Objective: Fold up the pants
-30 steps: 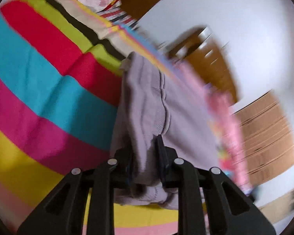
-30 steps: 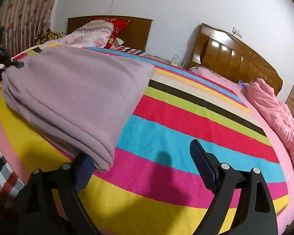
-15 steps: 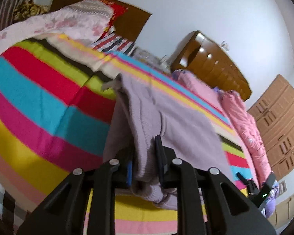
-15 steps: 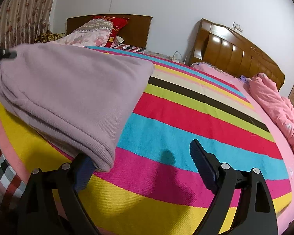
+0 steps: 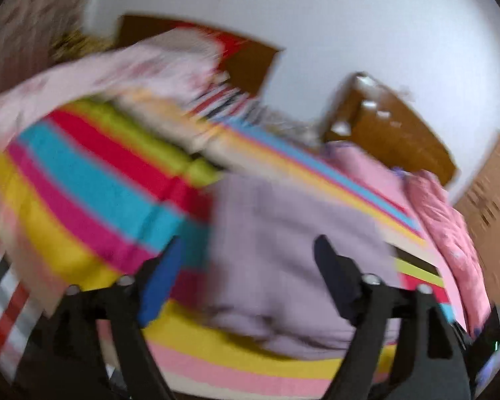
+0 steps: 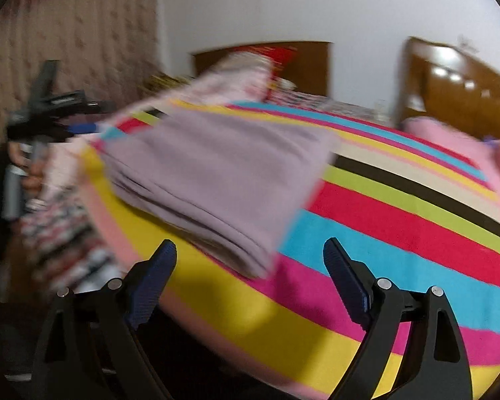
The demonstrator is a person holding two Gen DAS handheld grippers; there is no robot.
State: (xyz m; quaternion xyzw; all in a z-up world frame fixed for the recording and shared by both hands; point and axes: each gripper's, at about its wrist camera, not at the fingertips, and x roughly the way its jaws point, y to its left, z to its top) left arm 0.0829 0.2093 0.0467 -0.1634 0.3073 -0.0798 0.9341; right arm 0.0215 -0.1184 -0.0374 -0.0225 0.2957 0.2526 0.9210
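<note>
The lilac pants (image 5: pixel 283 250) lie folded in a flat stack on the striped bedspread (image 5: pixel 93 196), near its front edge. They also show in the right wrist view (image 6: pixel 216 173). My left gripper (image 5: pixel 250 266) is open and empty, its fingers apart just in front of the stack. My right gripper (image 6: pixel 250 260) is open and empty, pulled back from the stack's near corner. The left gripper also shows in the right wrist view (image 6: pixel 66 120), off the bed's left side. Both views are blurred by motion.
The striped bedspread (image 6: pixel 400 233) stretches right. Pillows (image 5: pixel 133 66) and a wooden headboard (image 5: pixel 250 60) lie at the back. A second headboard (image 5: pixel 393 133) and pink bedding (image 5: pixel 450 220) are at the right. A checked sheet (image 5: pixel 3 293) hangs at the left edge.
My left gripper has opened and let go of the pants, which now lie on the bed. Both grippers have pulled back from the stack.
</note>
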